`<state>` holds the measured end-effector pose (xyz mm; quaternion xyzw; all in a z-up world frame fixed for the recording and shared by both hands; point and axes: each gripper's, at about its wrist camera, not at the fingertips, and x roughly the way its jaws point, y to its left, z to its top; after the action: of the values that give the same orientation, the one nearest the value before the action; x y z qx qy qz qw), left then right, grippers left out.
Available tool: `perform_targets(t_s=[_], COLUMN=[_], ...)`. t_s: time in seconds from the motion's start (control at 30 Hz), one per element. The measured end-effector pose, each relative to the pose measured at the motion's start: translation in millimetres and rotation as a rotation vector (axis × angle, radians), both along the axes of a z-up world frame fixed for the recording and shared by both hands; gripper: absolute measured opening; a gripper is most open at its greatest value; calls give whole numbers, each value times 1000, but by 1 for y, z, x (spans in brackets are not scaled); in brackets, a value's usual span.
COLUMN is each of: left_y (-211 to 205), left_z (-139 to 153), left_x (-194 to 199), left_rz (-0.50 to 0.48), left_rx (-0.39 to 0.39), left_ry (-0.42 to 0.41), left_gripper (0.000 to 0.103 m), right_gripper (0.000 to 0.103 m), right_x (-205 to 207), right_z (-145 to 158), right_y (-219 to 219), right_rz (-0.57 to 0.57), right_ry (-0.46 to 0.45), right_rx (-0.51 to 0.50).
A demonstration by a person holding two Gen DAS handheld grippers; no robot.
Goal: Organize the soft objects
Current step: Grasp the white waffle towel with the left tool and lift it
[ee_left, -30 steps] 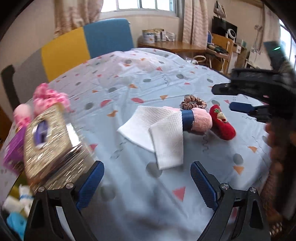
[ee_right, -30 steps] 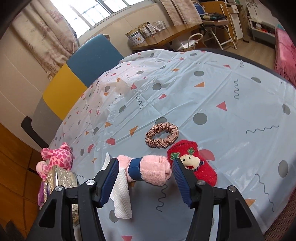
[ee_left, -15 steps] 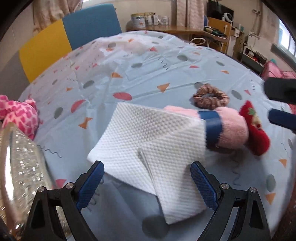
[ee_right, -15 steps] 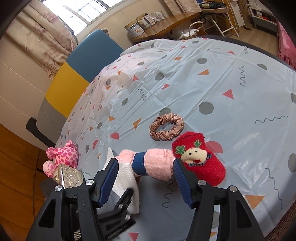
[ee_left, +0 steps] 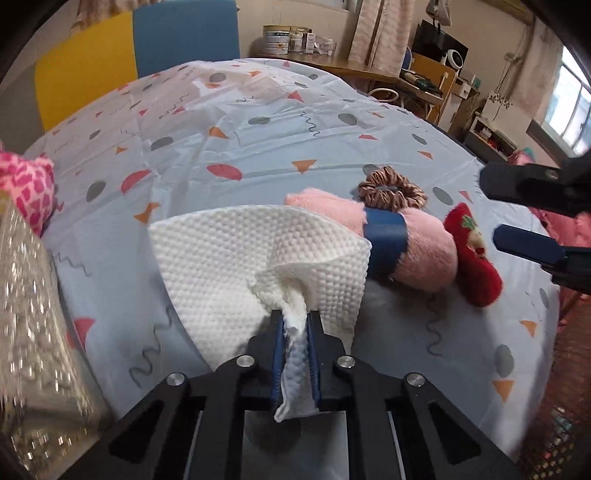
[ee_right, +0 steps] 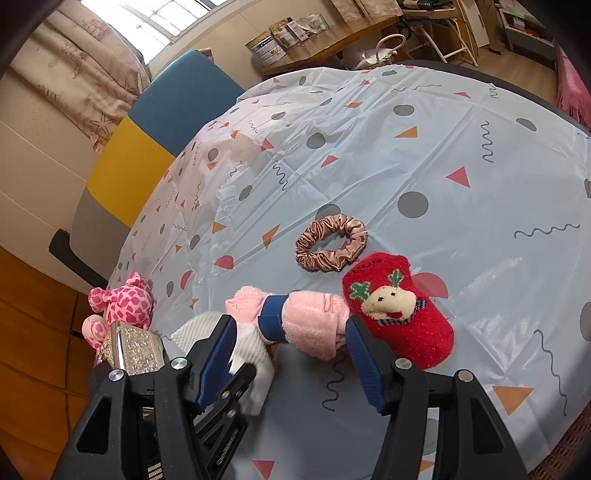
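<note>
Right, my left tongs point(ee_left: 295, 332) are pinched tight on the cloth point(ee_left: 236, 266); right tongs point(ee_right: 291, 354) gape around the towel point(ee_right: 310, 325).

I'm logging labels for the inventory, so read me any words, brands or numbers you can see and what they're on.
None can be read for certain.
Tin on the far desk: printed lettering, too small and blurred to read.
Boxes beside it: print illegible.
Red sock: only a reindeer face, no text.
</note>
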<state>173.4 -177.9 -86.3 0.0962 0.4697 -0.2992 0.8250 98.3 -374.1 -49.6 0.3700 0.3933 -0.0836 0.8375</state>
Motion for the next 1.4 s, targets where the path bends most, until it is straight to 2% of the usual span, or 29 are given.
perform_targets(t_s=[0.13, 0.2, 0.27, 0.3, 0.33, 0.37, 0.5, 0.53, 0.67, 0.8, 0.83, 0.87, 0.9, 0.97, 1.0, 1.07, 1.2, 1.4], left_y=[12, 14, 16, 17, 18, 19, 12, 8, -13, -29, -28, -22, -17, -9, -5, 4, 13, 15], left_z=[2, 3, 6, 12, 17, 23, 35, 34, 20, -4, -9, -11, -11, -7, -5, -3, 4, 42], left_x=[-19, -26, -31, -34, -36, -39, -41, -41, -39, -36, -35, -31, -28, -27, -26, -23, -28, -40], left_rz=[-32, -41, -44, -35, -32, -27, -45, -63, -137, -154, -145, -118, -101, -74, -71, -56, -35, -35], left_rx=[-9, 0, -2, -4, -5, -4, 49, 70, 121, 185, 166, 113, 85, 67, 55, 40, 10, -36], left_ry=[40, 45, 53, 29, 4, -35, -125, -134, -114, -89, -80, -42, -16, -49, -45, -22, -5, -74], left_gripper=[12, 17, 42, 50, 64, 72, 80, 86, 89, 93, 90, 84, 75, 22, 16, 12, 11, 11], right_gripper=[62, 62, 62, 62, 62, 62, 62, 62, 62, 62, 62, 62, 62, 62, 62, 62, 62, 62], right_x=[0, 0, 0, 0, -1, -1, 0, 0, -3, -3, -2, -2, -2, -2, -1, -1, -2, -2], right_z=[-2, -2, -2, -2, -3, -4, -6, -5, -5, -8, -8, -8, -8, -8, -9, -9, -10, -12], right_y=[-2, -1, -1, -1, -1, -1, 0, 0, -4, -8, -7, -6, -6, -6, -6, -7, -7, -7], right_rz=[-3, -1, 0, 0, 1, 2, 9, 9, -14, -19, -15, -11, -9, -9, -9, -11, -13, -13], right_ry=[6, 9, 9, 10, 12, 15, 21, 18, 10, 14, 14, 15, 16, 17, 18, 20, 25, 33], right_rx=[10, 12, 11, 11, 12, 15, 32, 32, 37, 59, 61, 60, 61, 61, 61, 64, 54, 55])
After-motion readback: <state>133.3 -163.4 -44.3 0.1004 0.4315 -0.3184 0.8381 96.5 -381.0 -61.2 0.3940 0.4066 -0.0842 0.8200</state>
